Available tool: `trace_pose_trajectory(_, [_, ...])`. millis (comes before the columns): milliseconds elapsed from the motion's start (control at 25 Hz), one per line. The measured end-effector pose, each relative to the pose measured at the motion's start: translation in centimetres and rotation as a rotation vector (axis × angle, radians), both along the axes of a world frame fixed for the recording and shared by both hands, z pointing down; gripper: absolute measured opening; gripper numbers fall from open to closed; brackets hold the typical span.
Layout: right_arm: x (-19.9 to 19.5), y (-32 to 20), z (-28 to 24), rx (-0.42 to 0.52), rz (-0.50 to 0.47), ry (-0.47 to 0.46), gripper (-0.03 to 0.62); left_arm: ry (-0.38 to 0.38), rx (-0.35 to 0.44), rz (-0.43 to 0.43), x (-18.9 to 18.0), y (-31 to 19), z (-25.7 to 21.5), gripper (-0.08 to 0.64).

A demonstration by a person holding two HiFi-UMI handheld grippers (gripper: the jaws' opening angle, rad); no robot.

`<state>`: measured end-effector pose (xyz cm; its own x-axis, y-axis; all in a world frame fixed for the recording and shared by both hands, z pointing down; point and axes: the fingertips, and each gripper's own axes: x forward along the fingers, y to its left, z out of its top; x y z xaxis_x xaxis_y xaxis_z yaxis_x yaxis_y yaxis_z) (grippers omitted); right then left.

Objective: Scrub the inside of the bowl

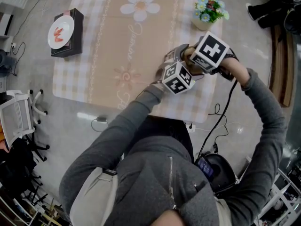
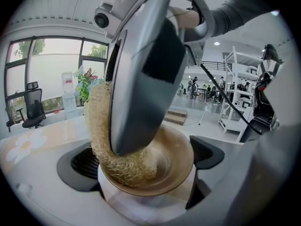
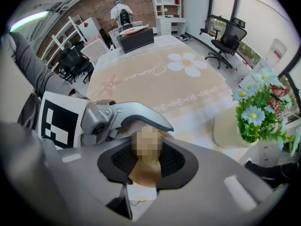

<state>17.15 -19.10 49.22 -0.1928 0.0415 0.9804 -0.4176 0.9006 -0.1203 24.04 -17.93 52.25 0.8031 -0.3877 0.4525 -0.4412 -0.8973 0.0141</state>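
I see a person in a grey top from above, arms stretched over the right side of a surface (image 1: 117,46) covered by a beige checked cloth with flower prints. My left tool (image 2: 146,157) is clamped on a bowl (image 2: 164,166), tan inside and white outside. The bowl sits between the two dark pads with its opening turned toward the left gripper view's camera. My right tool (image 3: 146,164) is closed on a pale, fibrous scrubber (image 2: 101,126). In the right gripper view the tan material fills the gap between the jaws, though part of it is blurred. In the left gripper view one grey jaw of the right tool reaches down from above into the bowl. The scrubber curls under it and presses against the left inner wall and the bottom. In the head view the two tools meet just beside each other near the right edge of the surface, their marker cubes facing up, and the bowl is mostly hidden beneath them. A pot of blue and white flowers (image 1: 207,13) stands near the tools at the far right corner. Well apart, at the far left, a white plate (image 1: 61,32) with something red on it rests on a black box (image 1: 77,36).
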Motion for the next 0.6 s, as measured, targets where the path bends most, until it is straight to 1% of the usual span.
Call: trace_pose_trajectory(600, [0.9,-1.1,0.1,0.049,0.058,-0.009,0.110,0.000,-0.001,0.000,0.0,0.0,0.1,0.580])
